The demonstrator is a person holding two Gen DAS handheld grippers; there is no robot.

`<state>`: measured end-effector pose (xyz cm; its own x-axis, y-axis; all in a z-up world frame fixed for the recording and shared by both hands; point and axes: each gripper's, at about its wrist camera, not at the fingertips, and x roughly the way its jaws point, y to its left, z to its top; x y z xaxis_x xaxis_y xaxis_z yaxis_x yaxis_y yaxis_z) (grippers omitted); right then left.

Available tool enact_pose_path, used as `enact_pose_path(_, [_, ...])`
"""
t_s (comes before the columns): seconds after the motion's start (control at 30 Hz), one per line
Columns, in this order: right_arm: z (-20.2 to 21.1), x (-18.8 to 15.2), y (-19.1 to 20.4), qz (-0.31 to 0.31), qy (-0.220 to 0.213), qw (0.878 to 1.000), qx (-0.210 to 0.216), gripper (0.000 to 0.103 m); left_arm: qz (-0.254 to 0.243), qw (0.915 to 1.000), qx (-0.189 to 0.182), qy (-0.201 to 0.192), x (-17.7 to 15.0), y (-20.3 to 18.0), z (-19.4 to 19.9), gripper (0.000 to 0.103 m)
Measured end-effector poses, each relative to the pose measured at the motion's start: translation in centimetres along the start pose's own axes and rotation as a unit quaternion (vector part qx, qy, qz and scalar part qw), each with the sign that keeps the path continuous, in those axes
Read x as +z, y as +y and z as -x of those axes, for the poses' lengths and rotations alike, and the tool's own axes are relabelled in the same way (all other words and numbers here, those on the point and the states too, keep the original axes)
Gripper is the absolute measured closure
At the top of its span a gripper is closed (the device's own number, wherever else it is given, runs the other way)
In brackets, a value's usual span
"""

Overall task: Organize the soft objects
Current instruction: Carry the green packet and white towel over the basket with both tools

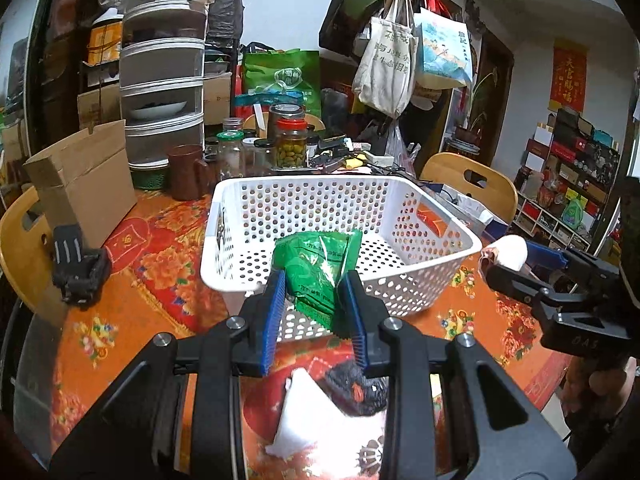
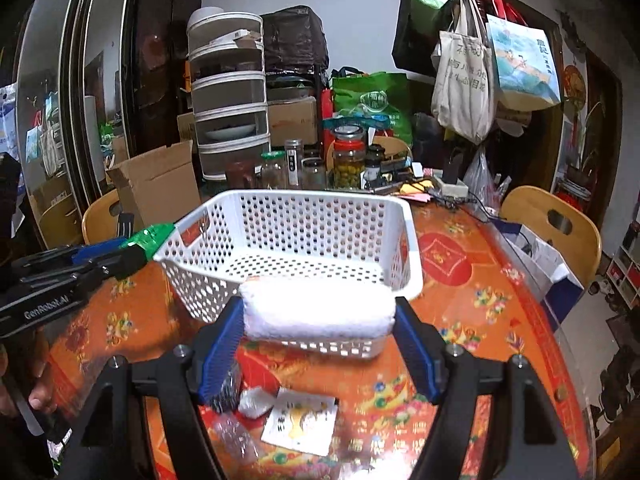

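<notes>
The left hand-held gripper [image 1: 314, 280], clamped on a green packet [image 1: 316, 268], hung over the basket's [image 1: 440, 256] near rim; the right hand-held gripper [image 2: 318, 312], clamping a white towel [image 2: 318, 312] crosswise, seemingly stood just short.

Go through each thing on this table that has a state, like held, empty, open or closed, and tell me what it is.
Left gripper: shut on the green plastic packet.
Green plastic packet: held over the basket's near rim.
Right gripper: shut on the white rolled towel.
White rolled towel: held at the basket's near edge.
White perforated plastic basket: upright, empty inside.
Brown cardboard box: flap open.
Glass jar of green olives: red lid on.
</notes>
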<state>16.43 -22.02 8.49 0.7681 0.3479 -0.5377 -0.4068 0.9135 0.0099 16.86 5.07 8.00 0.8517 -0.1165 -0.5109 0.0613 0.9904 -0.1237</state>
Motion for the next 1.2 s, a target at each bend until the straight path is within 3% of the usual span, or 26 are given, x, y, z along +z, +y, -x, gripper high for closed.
enact_pose_path(0.33, [-1.7, 3.4, -0.1, -0.004, -0.001, 1.000, 0.003, 0.030, 0.005, 0.9997, 0.006, 0.024, 4.0, 0.7, -3.7, 0.075])
enact_pose_path(0.63, [-5.5, 5.9, -0.5, -0.009, 0.025, 1.000, 0.003, 0.030, 0.007, 0.9977, 0.019, 0.065, 6.6, 1.3, -8.8, 0.075])
enact_pose_path(1.0, [-12.3, 8.3, -2.4, -0.026, 0.089, 0.996, 0.004, 0.030, 0.001, 0.9911, 0.042, 0.126, 8.8, 1.4, -14.6, 0.075])
enact_pose_path(1.2, [-15.9, 8.7, -2.2, -0.017, 0.142, 0.990, 0.011, 0.030, 0.015, 0.9829, 0.048, 0.177, 9.4, 2.1, -18.2, 0.075])
